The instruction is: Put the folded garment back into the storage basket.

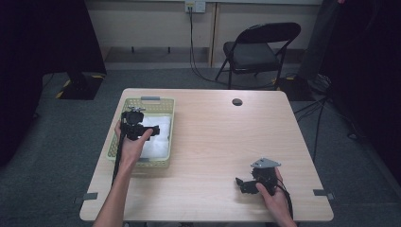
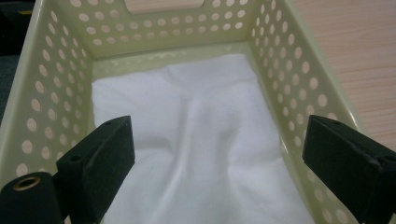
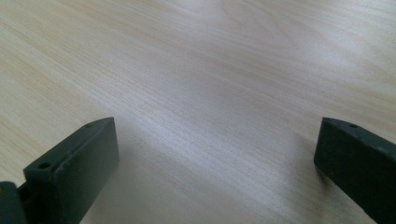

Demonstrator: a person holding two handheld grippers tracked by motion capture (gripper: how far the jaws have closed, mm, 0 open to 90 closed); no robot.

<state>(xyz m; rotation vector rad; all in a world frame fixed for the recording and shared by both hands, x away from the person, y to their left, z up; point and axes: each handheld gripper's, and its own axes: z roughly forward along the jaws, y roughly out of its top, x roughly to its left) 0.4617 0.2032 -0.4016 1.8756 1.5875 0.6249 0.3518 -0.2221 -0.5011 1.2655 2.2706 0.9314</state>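
Note:
A pale green perforated basket [image 1: 168,126] stands at the table's left side, and a white cloth [image 1: 158,137] lies crumpled inside it. My left gripper [image 1: 132,124] hovers over the basket's near half, open, with nothing between its jaws. In the left gripper view the white cloth [image 2: 205,135] covers the floor of the basket [image 2: 285,60], and the gripper [image 2: 219,163] sits just above it. My right gripper [image 1: 245,184] rests low over the table's near right part, open and empty. In the right gripper view that gripper [image 3: 215,163] faces bare wood [image 3: 210,70].
A round black grommet [image 1: 237,101] sits in the table's far edge. A black folding chair [image 1: 257,47] stands beyond the table, with cables on the floor at right. Bare tabletop [image 1: 213,142] stretches between the basket and my right gripper.

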